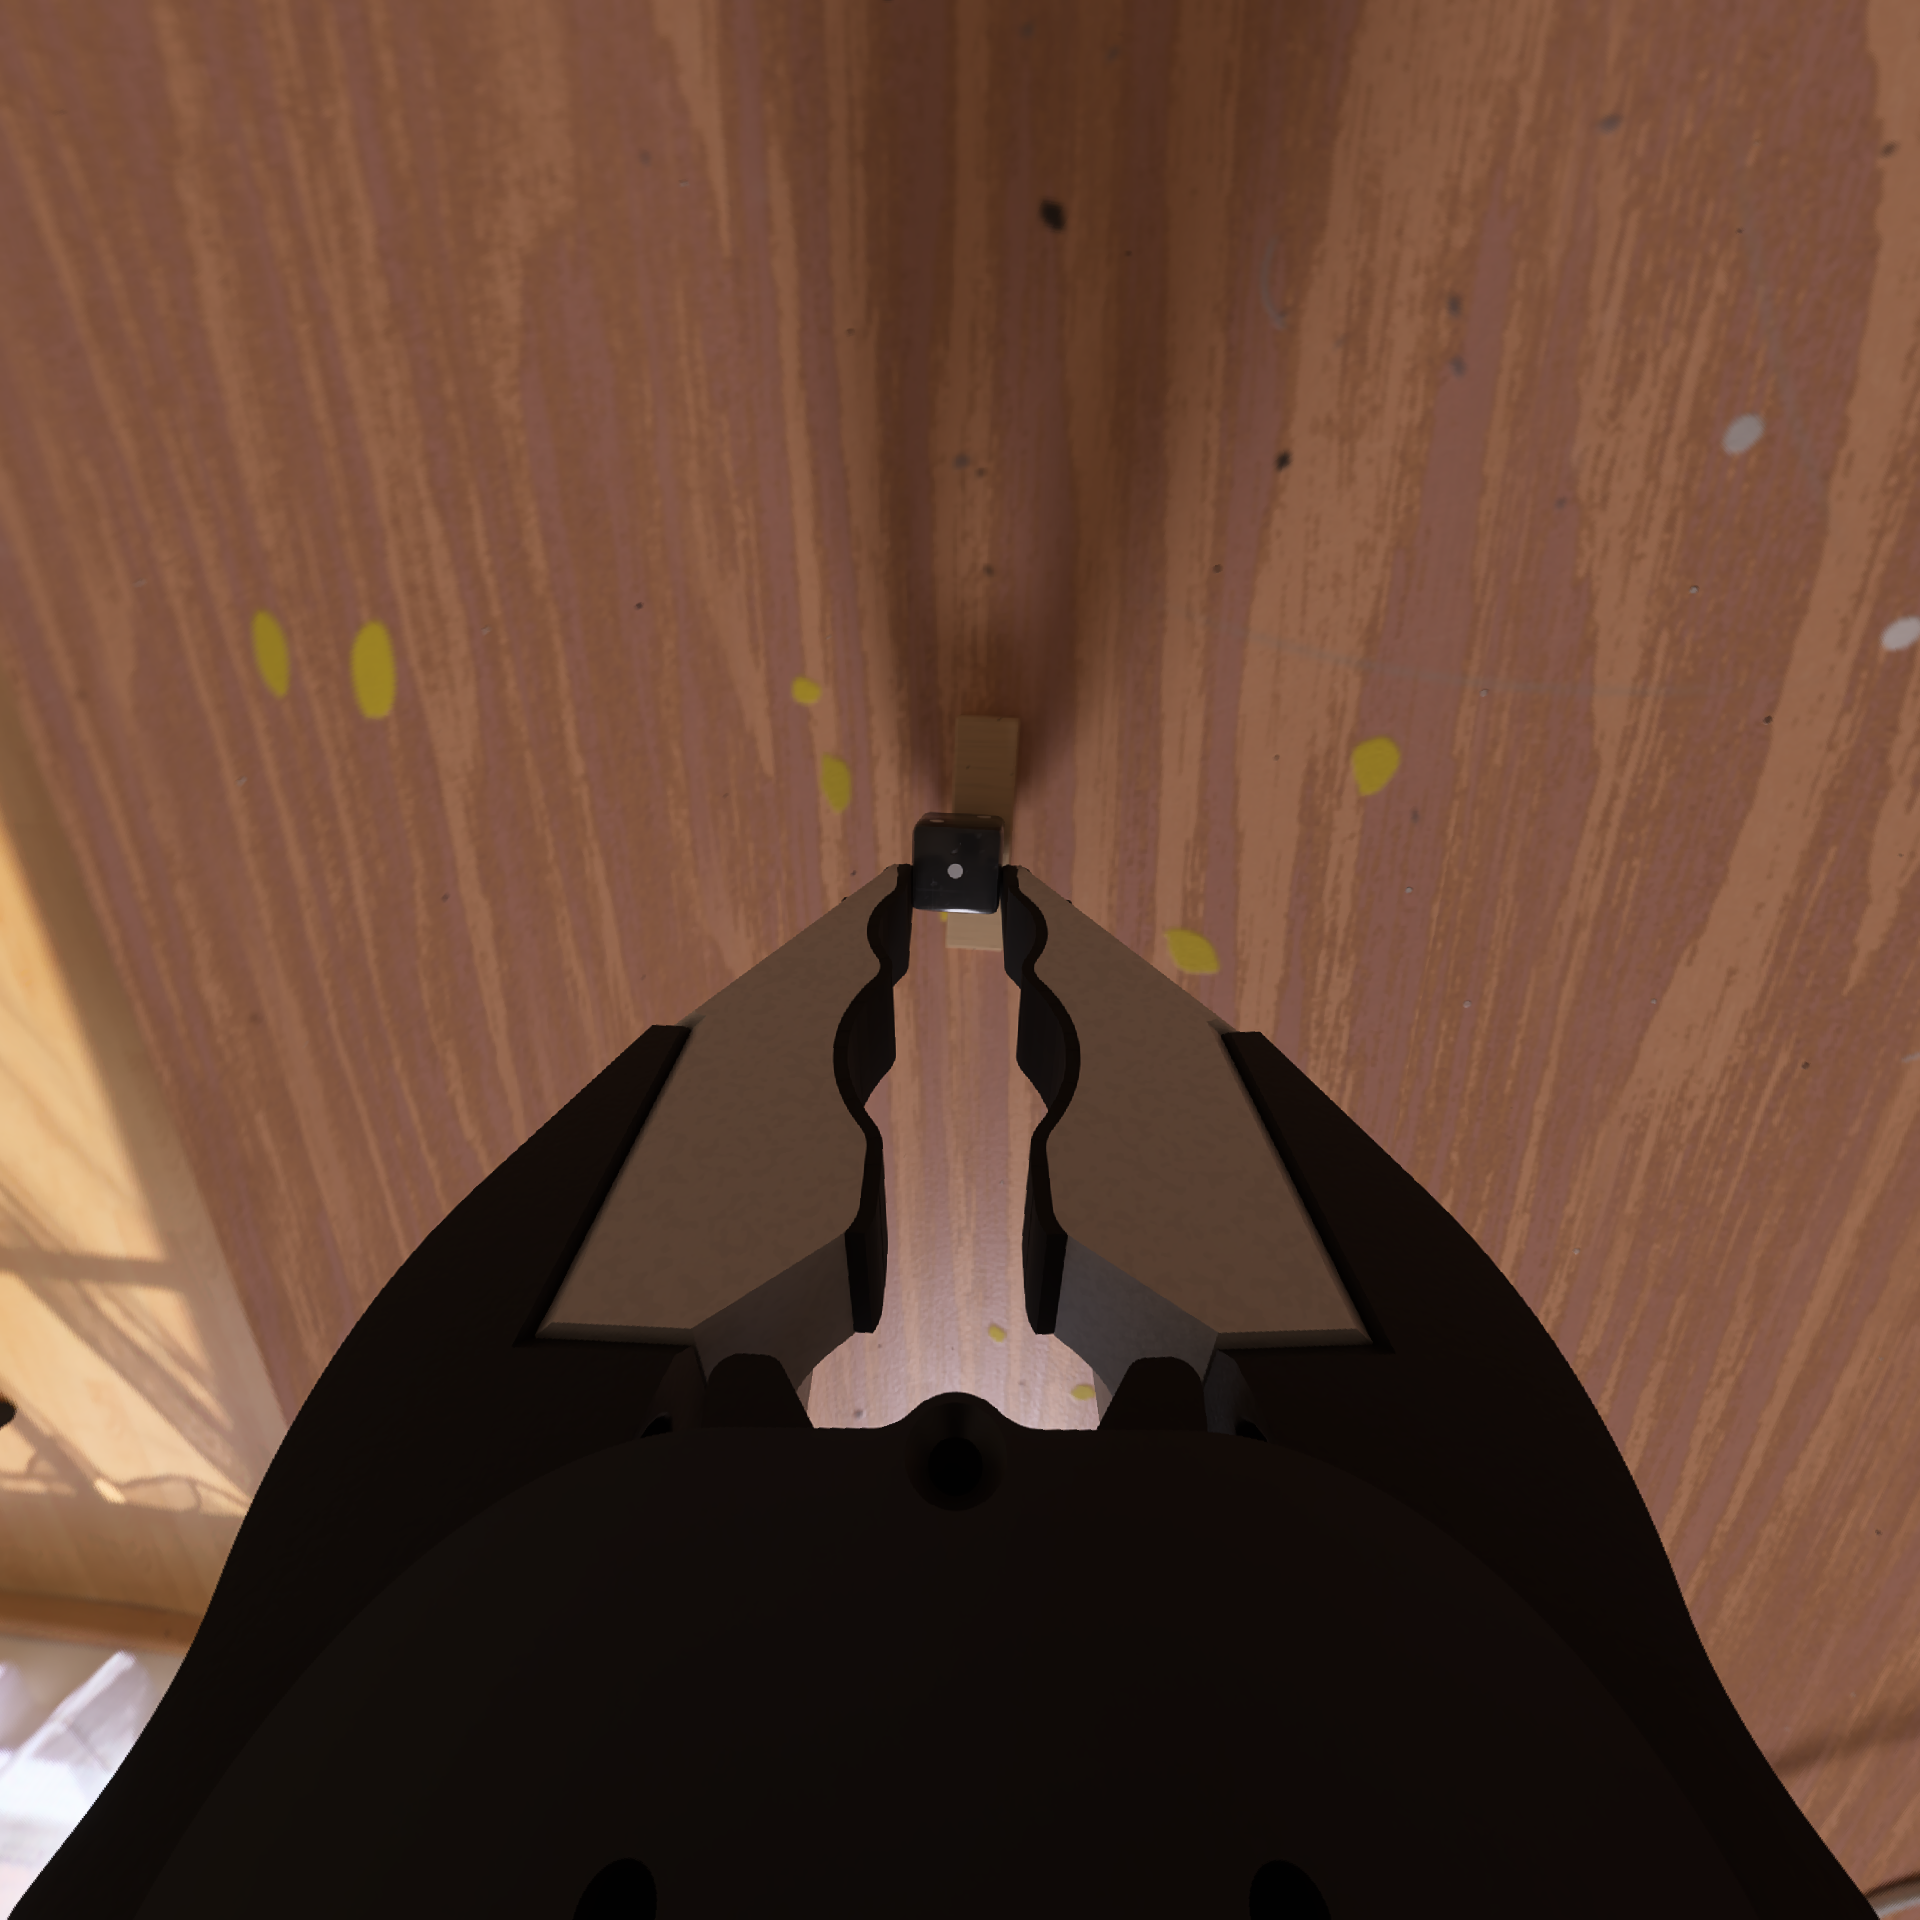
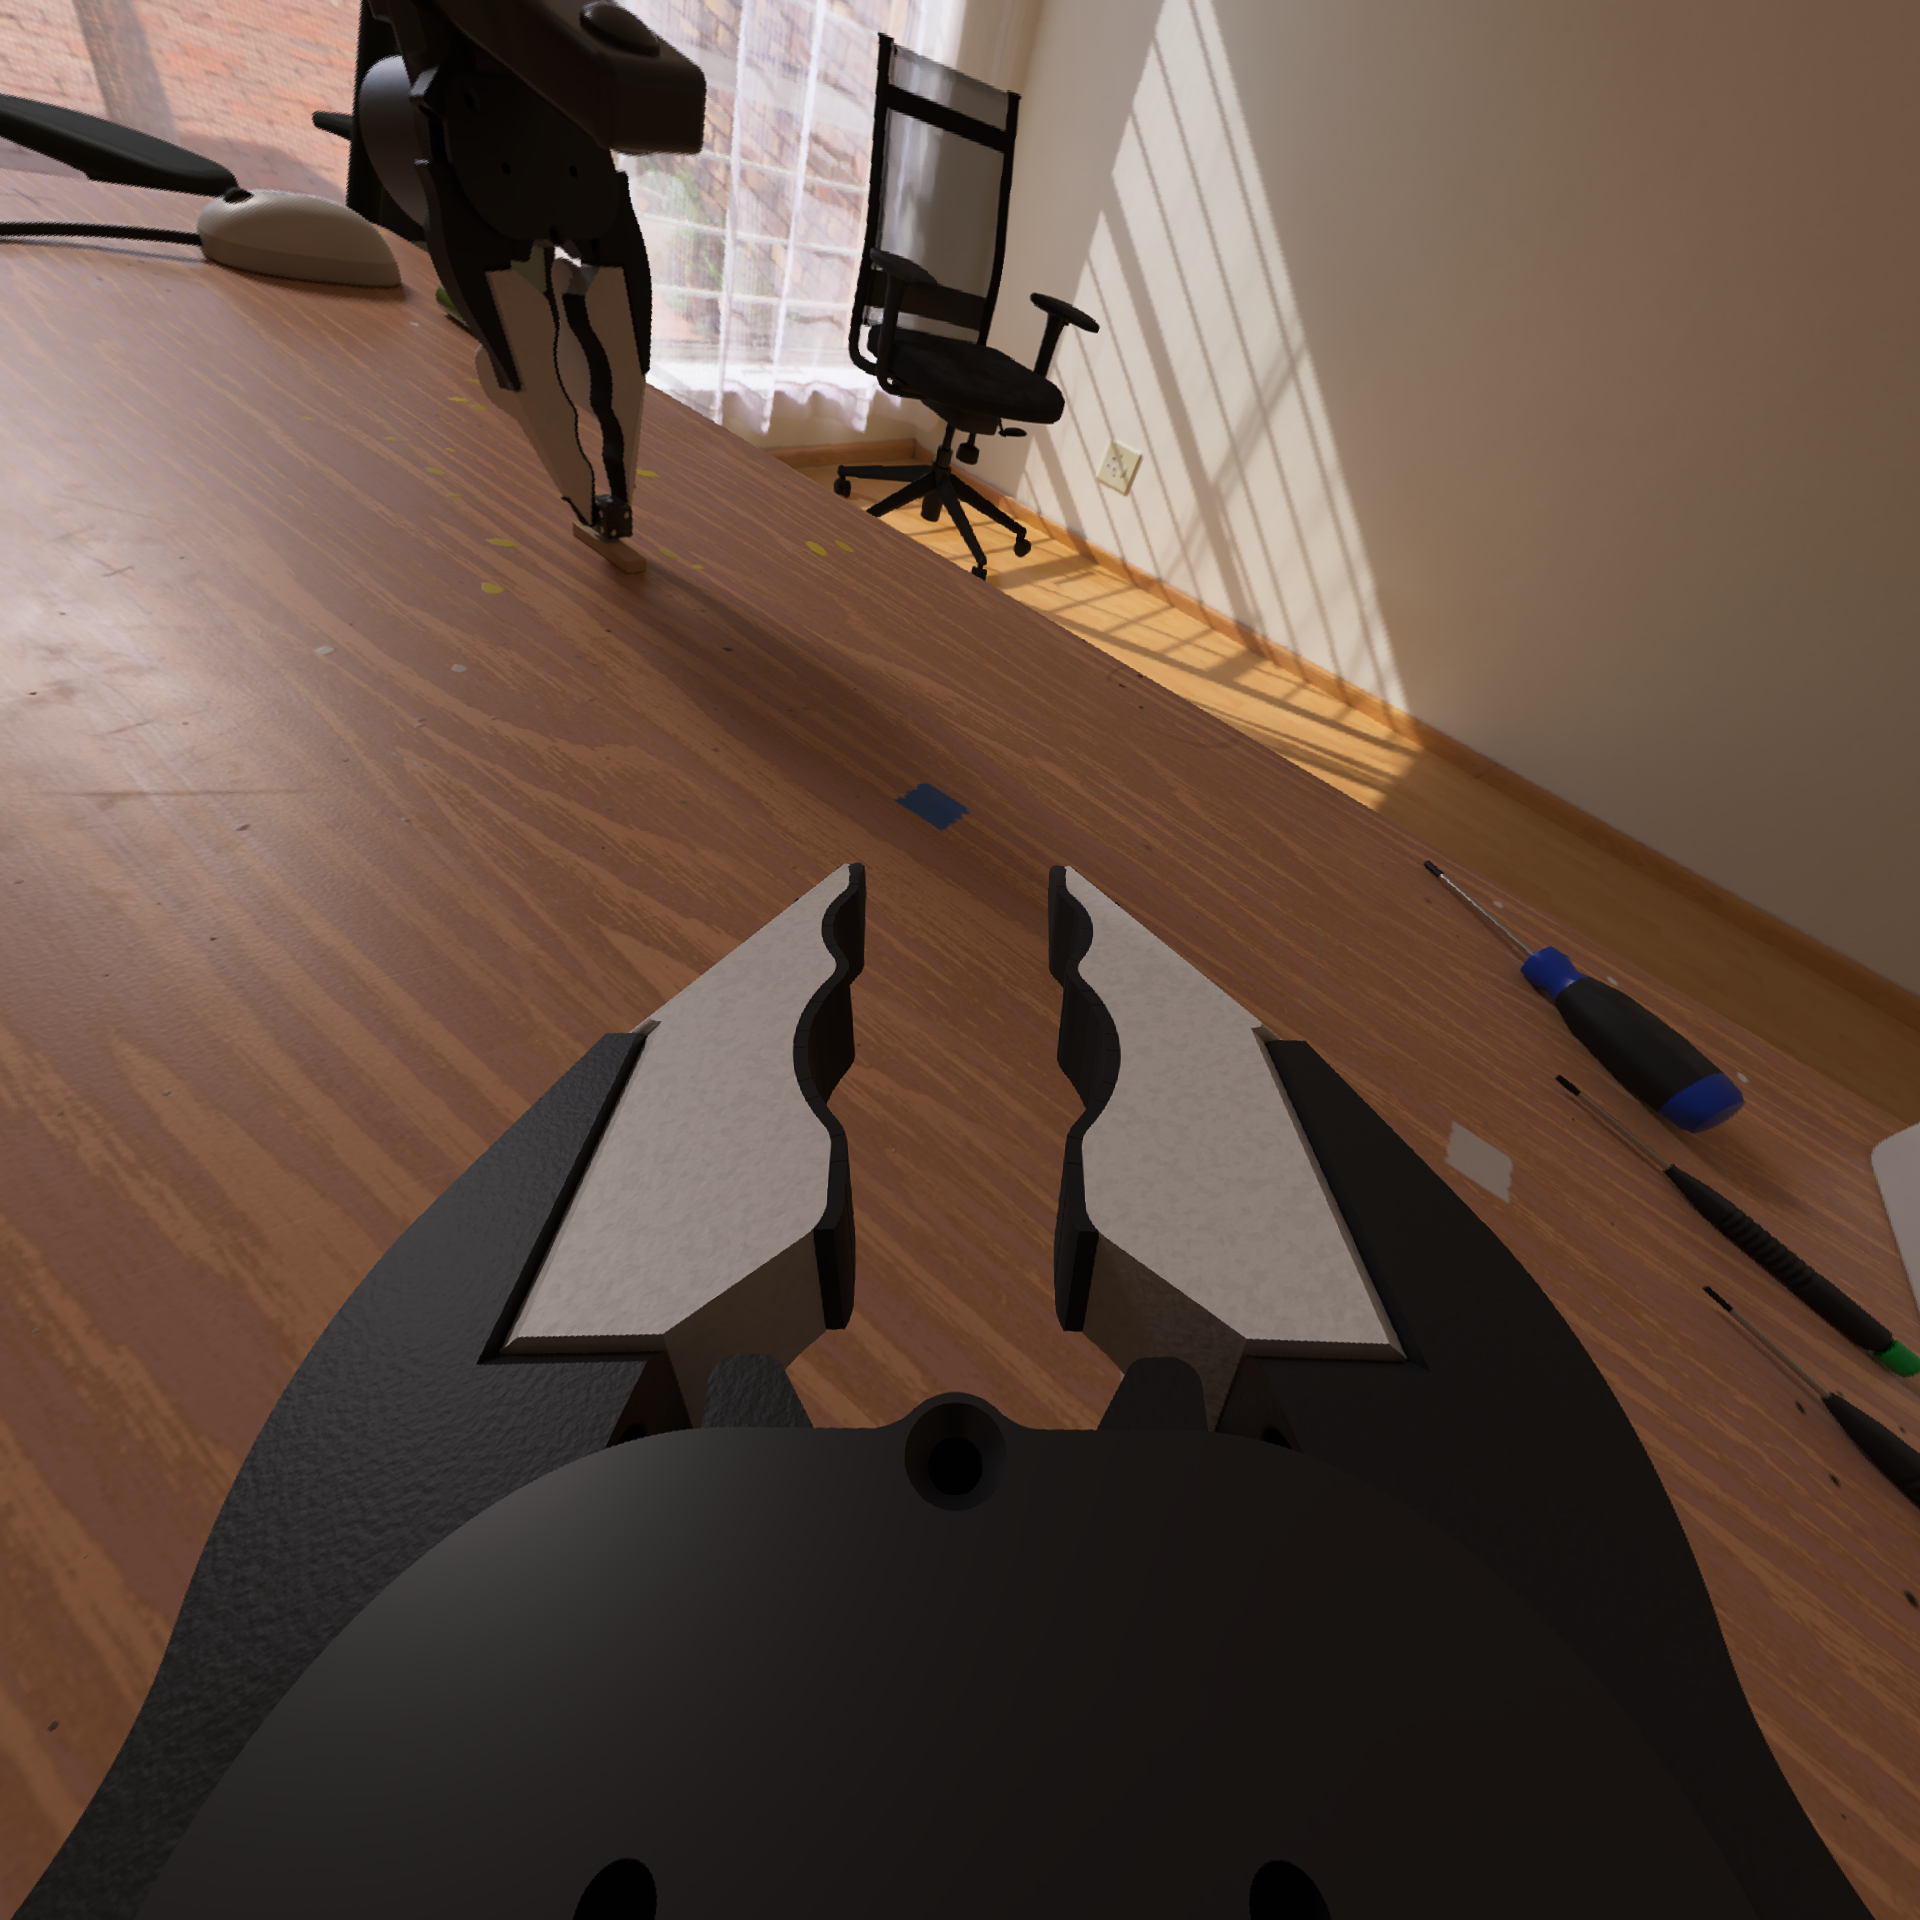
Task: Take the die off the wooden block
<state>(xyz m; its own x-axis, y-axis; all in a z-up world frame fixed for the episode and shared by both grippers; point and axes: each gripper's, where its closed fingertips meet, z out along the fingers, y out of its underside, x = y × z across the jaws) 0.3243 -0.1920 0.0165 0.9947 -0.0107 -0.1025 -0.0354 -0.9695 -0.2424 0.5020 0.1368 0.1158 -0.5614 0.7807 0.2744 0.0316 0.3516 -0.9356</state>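
Observation:
A small black die with white pips (image 1: 956, 873) sits between the fingertips of my left gripper (image 1: 954, 883), which is shut on it. The pale wooden block (image 1: 985, 756) lies flat on the brown table directly under the die; I cannot tell whether they touch. In the right wrist view the left gripper (image 2: 601, 499) points steeply down at the far left, with the die (image 2: 613, 512) just above the block (image 2: 611, 553). My right gripper (image 2: 956, 883) is open and empty, low over the table and well away from the block.
A blue-handled screwdriver (image 2: 1631, 1039) and two thin black ones (image 2: 1756, 1247) lie at the right. A blue patch (image 2: 932, 805) and a grey patch (image 2: 1480, 1158) mark the table. A beige rounded object (image 2: 296, 239) sits far left. The table edge runs diagonally; an office chair (image 2: 956, 312) stands beyond.

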